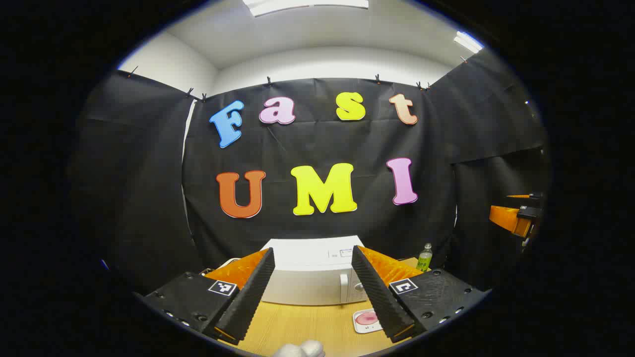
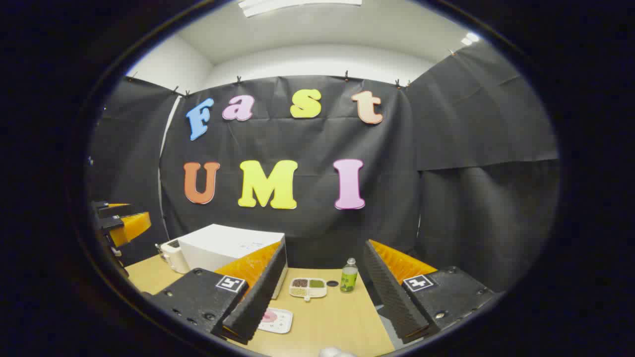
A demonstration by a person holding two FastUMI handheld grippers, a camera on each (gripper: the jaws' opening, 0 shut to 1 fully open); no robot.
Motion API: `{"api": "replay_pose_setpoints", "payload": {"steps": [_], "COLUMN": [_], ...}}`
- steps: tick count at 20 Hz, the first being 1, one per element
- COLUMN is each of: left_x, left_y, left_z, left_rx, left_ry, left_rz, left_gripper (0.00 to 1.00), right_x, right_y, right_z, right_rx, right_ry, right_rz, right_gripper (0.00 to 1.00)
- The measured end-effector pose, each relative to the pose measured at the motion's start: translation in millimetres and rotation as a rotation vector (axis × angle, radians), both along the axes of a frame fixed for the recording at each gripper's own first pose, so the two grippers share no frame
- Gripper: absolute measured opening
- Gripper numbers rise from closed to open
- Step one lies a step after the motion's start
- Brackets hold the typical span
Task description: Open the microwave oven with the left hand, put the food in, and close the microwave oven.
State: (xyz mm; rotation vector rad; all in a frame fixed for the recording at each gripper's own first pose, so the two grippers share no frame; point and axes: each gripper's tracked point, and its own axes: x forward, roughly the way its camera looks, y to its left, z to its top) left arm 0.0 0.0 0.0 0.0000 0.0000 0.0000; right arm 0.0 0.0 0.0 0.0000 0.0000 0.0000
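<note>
Microwave oven point(image 1: 312, 277): white, door closed, standing at the back of the wooden tabletop point(image 1: 307, 327) against the black cloth wall. In the left gripper view it sits framed between the two fingers, well apart from them, its vertical handle point(image 1: 343, 286) toward its right side.

Left gripper point(image 1: 313, 292): fingers spread wide, holding nothing, raised above the tabletop's near edge and facing the oven front.

Food: pink item on a small white tray point(image 1: 367, 320), lying on the tabletop in front of the oven's right end, just beside the left gripper's right finger point(image 1: 379, 297) as seen in the left gripper view. In the right gripper view the same tray point(image 2: 276, 320) shows partly behind that gripper's left finger.

Right gripper point(image 2: 322, 292): fingers spread wide, empty, held above the tabletop's near right part.

Other items: a divided white dish point(image 2: 308, 287) with dark and green contents; a green bottle point(image 2: 349, 275) just beside it, toward the back right of the tabletop; a small white appliance point(image 2: 171, 254) left of the oven.
</note>
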Motion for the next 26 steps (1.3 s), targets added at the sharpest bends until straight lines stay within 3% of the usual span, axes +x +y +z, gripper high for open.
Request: {"api": "replay_pose_setpoints", "payload": {"steps": [1,2,5,6,11,12,19,20,21,22,24,25,26], "left_x": [1.4,1.4,4.1,5.1,17.4,21.1,59.4,64.8,73.3,81.5,104.1,117.1,130.7], "left_y": [1.1,2.4,3.2,3.4,-1.5,-4.8,-46.1,-51.9,-60.6,-66.9,-75.4,-78.1,-79.3], "left_z": [-0.1,-2.0,-6.0,-6.0,-19.9,-27.6,-90.9,-102.6,-113.2,-124.5,-153.8,-168.0,-181.2], "left_rx": [0.001,0.002,0.006,0.008,0.021,0.020,-0.018,-0.022,-0.035,-0.046,-0.041,-0.041,-0.040], "left_ry": [0.000,0.002,0.011,0.010,0.005,0.009,0.020,0.031,0.028,0.034,0.065,0.079,0.096], "left_rz": [0.003,0.006,0.008,0.008,-0.003,-0.011,-0.091,-0.099,-0.113,-0.123,-0.125,-0.119,-0.112], "left_gripper": [0.96,0.96,0.96,0.96,0.96,0.96,0.95,0.95,0.95,0.95,0.95,0.96,0.96], "right_x": [0.7,1.3,3.7,4.9,9.7,9.8,9.1,7.3,5.7,4.3,0.1,-2.3,-4.7], "right_y": [-0.2,-0.7,-2.6,-2.5,-4.0,-4.6,-23.1,-25.8,-29.9,-33.0,-37.4,-38.9,-40.8], "right_z": [-0.1,-0.7,-3.5,-4.3,-8.7,-8.4,-11.1,-12.8,-17.0,-18.5,-21.2,-21.5,-21.6], "right_rx": [0.005,0.003,0.000,0.000,0.002,0.001,-0.011,-0.012,-0.015,-0.018,-0.035,-0.048,-0.063], "right_ry": [-0.004,-0.002,0.002,0.004,0.018,0.020,0.045,0.056,0.069,0.080,0.100,0.107,0.113], "right_rz": [0.000,-0.003,-0.009,-0.010,-0.017,-0.018,-0.061,-0.070,-0.082,-0.091,-0.113,-0.124,-0.136], "right_gripper": [1.00,0.92,0.92,1.00,1.00,0.92,0.92,1.00,1.00,0.92,0.91,1.00,1.00]}}
